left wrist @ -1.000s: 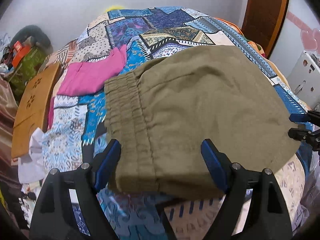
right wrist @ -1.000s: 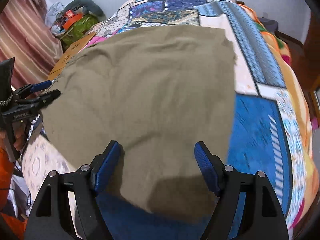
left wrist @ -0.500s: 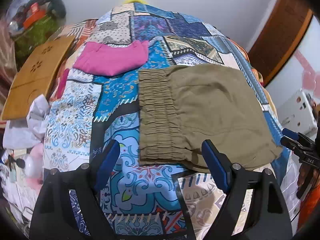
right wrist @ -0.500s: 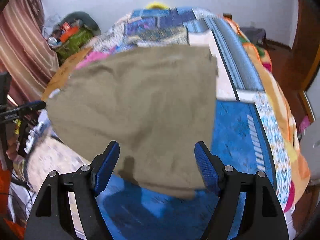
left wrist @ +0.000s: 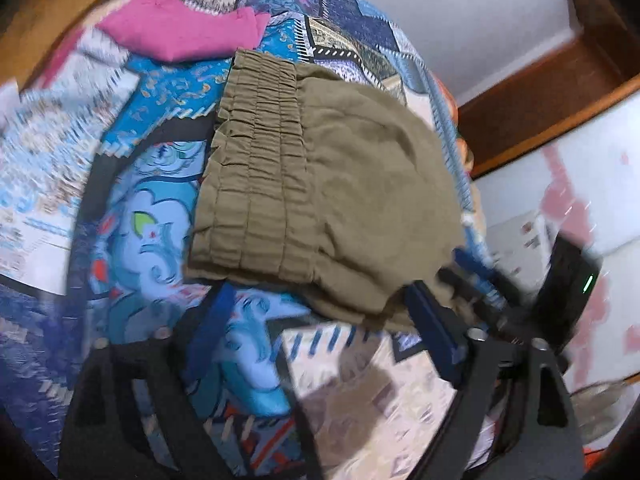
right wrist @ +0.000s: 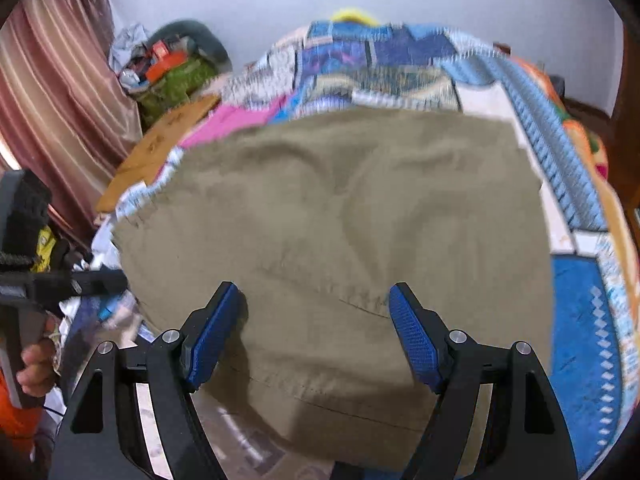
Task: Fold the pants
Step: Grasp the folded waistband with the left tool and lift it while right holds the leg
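The olive pants (left wrist: 360,184) lie folded flat on the patchwork bedspread (left wrist: 148,216), with the gathered elastic waistband (left wrist: 256,168) toward the left. My left gripper (left wrist: 320,324) hovers at the pants' near edge. Its jaws are opening and the pads press on nothing. In the right wrist view the pants (right wrist: 360,208) fill the middle. My right gripper (right wrist: 316,324) stands open just above their near part, with cloth below the pads but not pinched. Each gripper shows in the other's view: the right gripper (left wrist: 484,276) at the pants' right corner, the left gripper (right wrist: 96,280) at their left edge.
A folded pink garment (left wrist: 180,32) lies beyond the waistband. A wooden board (right wrist: 160,148), green bags (right wrist: 172,76) and a striped curtain (right wrist: 60,100) stand left of the bed. A hand (right wrist: 36,364) holds the left gripper. A brown wooden frame (left wrist: 560,80) is at the right.
My left gripper drew back off the waistband corner, then rolled and swung toward the pants' right part. My right gripper backed away, then came in low over the cloth again.
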`<state>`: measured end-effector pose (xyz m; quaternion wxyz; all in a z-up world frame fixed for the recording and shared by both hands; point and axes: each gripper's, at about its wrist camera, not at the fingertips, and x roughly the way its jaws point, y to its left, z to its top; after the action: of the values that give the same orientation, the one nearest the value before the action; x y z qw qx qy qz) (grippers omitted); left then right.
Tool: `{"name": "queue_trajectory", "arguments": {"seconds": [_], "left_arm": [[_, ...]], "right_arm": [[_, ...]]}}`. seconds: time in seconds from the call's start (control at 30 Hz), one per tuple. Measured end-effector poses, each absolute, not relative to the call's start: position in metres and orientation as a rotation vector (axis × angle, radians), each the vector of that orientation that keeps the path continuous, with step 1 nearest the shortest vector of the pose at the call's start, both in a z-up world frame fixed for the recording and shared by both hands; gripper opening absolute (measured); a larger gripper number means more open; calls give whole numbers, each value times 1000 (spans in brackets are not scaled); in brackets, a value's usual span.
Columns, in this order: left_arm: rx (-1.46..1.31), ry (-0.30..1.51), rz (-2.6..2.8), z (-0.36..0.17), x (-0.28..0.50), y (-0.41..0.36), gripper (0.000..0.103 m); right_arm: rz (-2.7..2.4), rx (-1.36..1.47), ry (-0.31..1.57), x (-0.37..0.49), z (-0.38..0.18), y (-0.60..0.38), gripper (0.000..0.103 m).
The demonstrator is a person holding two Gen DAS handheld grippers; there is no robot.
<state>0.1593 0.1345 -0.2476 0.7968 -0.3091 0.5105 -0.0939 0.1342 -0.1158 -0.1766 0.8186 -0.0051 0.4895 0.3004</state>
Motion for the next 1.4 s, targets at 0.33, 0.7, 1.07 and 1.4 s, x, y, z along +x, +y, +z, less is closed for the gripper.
{"name": "queue_trajectory", "arguments": {"seconds": [0.33,0.7,1.07,1.4], "left_arm": [[-870,1040,-180,-257,194,170,53],[-454,995,38,-220,180,143,35],[-58,917,293,-184,127,143,34],[104,725,194,-115,150,72,30]], "right_arm": [[674,-45,1013,128,-179,-119,75],[660,53,1019,122,-175,-135,73],[606,87,1045,107,-177,-177,73],[589,109,1029,103,-174,-177,73]]}}
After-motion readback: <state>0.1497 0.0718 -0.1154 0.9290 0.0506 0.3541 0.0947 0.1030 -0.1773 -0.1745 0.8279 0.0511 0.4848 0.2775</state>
